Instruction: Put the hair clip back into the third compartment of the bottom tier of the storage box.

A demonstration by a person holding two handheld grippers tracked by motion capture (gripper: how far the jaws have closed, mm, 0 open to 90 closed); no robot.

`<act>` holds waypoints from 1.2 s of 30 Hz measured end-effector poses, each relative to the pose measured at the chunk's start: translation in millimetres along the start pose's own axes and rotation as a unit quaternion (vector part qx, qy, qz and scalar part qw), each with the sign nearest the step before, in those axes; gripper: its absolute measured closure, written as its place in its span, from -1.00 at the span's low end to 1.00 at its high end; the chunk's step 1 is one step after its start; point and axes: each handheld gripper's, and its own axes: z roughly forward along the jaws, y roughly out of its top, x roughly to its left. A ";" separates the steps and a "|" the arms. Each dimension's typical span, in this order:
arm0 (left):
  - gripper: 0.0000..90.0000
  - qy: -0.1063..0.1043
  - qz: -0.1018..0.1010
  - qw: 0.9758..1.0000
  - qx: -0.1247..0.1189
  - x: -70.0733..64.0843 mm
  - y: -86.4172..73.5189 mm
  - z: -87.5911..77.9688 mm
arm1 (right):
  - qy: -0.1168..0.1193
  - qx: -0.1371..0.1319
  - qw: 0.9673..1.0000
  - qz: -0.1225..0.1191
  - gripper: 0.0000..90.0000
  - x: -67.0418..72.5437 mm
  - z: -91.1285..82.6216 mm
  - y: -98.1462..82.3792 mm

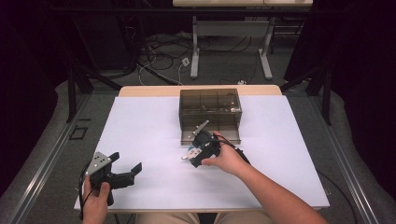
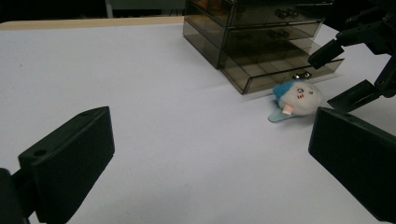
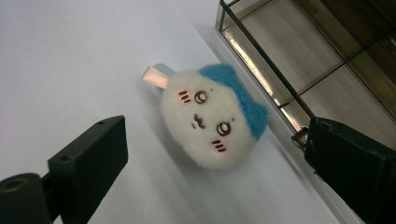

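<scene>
A small white plush toy (image 3: 212, 119) with blue ears, a stitched face and a pink tag lies on the white table top, just in front of the open bottom drawer (image 3: 299, 79) of a smoky clear drawer box (image 1: 210, 105). My right gripper (image 3: 219, 163) is open and hangs over the plush, one jaw on each side, and neither jaw touches it. From the left gripper view, the plush (image 2: 299, 98) rests beside the drawer front with the right gripper (image 2: 338, 74) above it. My left gripper (image 1: 125, 162) is open and holds nothing, low at the table's front left.
The white table top (image 1: 144, 126) stretches wide to the left of the drawer box. The box's upper drawers (image 2: 261, 18) are shut and hold small items. Beyond the table are a desk frame (image 1: 229, 42) and floor cables (image 1: 163, 56).
</scene>
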 end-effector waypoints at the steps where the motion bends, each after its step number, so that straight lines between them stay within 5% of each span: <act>1: -0.99 0.000 0.000 1.000 0.000 0.0 0.0 0.0 | 0.001 0.002 1.000 -0.003 -0.86 -0.6 1.1 0.4; 36: -0.99 0.000 -0.004 1.000 0.002 0.8 -0.2 -0.3 | 0.002 0.023 1.000 0.005 -0.65 -1.8 27.1 7.3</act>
